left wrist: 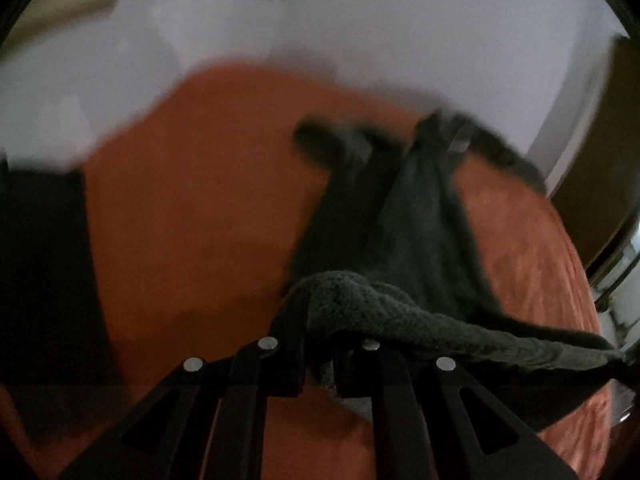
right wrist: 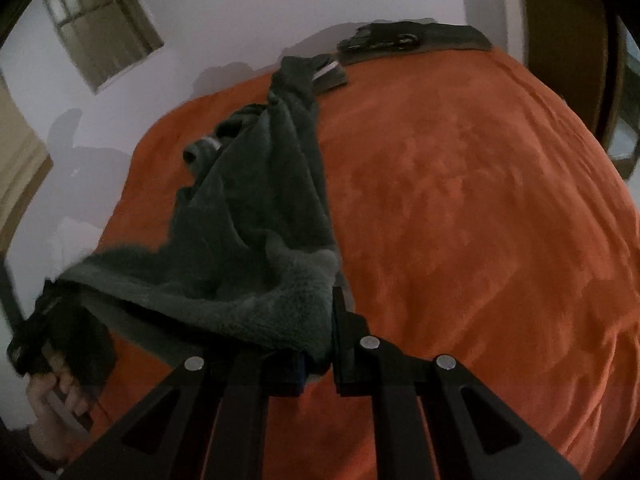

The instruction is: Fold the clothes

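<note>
1. The left gripper (left wrist: 318,354) is clamped on one end of the dark grey towel's (left wrist: 420,216) near edge.
2. The right gripper (right wrist: 320,354) is closed on the other end of that edge, so the fluffy hem is stretched between the two.
3. The rest of the towel trails away over the orange bed (right wrist: 460,208) in a bunched, twisted strip towards the far edge; its far end looks to rest on the cover.
4. A dark, flat stack (right wrist: 412,38) lies at the bed's far edge; what it is cannot be told.
5. My judgement: folding this towel has barely begun. It is gripped but not spread, and no fold is visible yet. Flattening and every fold remain.
</note>
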Motion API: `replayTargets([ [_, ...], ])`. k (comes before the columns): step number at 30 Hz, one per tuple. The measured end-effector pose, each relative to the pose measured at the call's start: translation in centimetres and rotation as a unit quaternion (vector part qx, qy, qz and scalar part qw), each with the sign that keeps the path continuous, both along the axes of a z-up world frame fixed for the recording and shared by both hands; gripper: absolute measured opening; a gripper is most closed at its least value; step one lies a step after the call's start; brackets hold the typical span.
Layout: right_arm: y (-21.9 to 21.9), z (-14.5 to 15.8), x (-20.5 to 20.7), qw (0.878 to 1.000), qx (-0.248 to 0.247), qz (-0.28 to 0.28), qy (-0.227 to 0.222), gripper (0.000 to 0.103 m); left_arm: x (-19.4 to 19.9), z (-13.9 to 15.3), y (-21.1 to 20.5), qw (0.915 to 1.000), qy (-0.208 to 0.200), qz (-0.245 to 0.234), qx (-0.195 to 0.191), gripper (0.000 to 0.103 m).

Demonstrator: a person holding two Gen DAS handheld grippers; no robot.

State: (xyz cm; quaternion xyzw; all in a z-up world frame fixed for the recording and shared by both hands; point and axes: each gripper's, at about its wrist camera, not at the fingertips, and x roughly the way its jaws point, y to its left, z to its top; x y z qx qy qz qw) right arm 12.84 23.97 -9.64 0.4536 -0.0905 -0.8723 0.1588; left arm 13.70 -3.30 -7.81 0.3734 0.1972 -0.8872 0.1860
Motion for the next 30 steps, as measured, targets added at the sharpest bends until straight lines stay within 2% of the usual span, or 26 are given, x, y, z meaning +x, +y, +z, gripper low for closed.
replayTargets([
  [2,-0.6,-0.7,-0.2,1.0,0.016,0.012,0.001,0.009,0.2,-1.8,-0.2,0.9994,-0.033,0.008,0.003,0.018],
  [5,-1.5,-3.5,0.1,0.998,0.054,0.037,-0.021,0.009,1.2,-4.2,0.2,0.9977,-0.067,0.011,-0.007,0.034],
  [8,-1.9,-5.9,0.6,0.994,0.087,0.045,-0.037,0.011,2.2,-6.3,1.6,0.9955,-0.094,0.005,-0.013,0.039],
  [10,-1.9,-7.6,1.1,0.991,0.126,0.042,-0.036,0.025,2.9,-7.7,2.1,0.9933,-0.115,0.001,-0.016,0.046],
  [12,-1.8,-9.2,1.6,0.982,0.181,0.031,-0.032,0.052,3.6,-9.0,2.4,0.9902,-0.138,-0.004,-0.018,0.048],
  [13,-2.0,-9.6,1.8,0.98,0.196,0.032,-0.029,0.055,3.8,-9.2,2.5,0.9899,-0.14,-0.004,-0.019,0.049],
  [17,-2.6,-10.9,2.6,0.966,0.254,0.04,-0.018,0.056,4.5,-9.5,3.1,0.9893,-0.144,-0.007,-0.021,0.049],
  [19,-4.3,-10.7,3.4,0.957,0.283,0.064,0.008,0.056,4.7,-9.2,3.5,0.9897,-0.141,-0.012,-0.018,0.049],
  [21,-6.3,-10.6,4.1,0.95,0.296,0.094,0.027,0.057,5.0,-8.8,4.1,0.9902,-0.137,-0.02,-0.016,0.049],
  [24,-8.3,-10.9,4.4,0.954,0.272,0.122,0.037,0.057,5.9,-8.3,5.2,0.9899,-0.136,-0.032,-0.022,0.049],
  [30,-11.1,-11.1,3.5,0.937,0.309,0.148,0.067,0.056,6.5,-8.6,7.0,0.9854,-0.152,-0.053,-0.056,0.05],
])
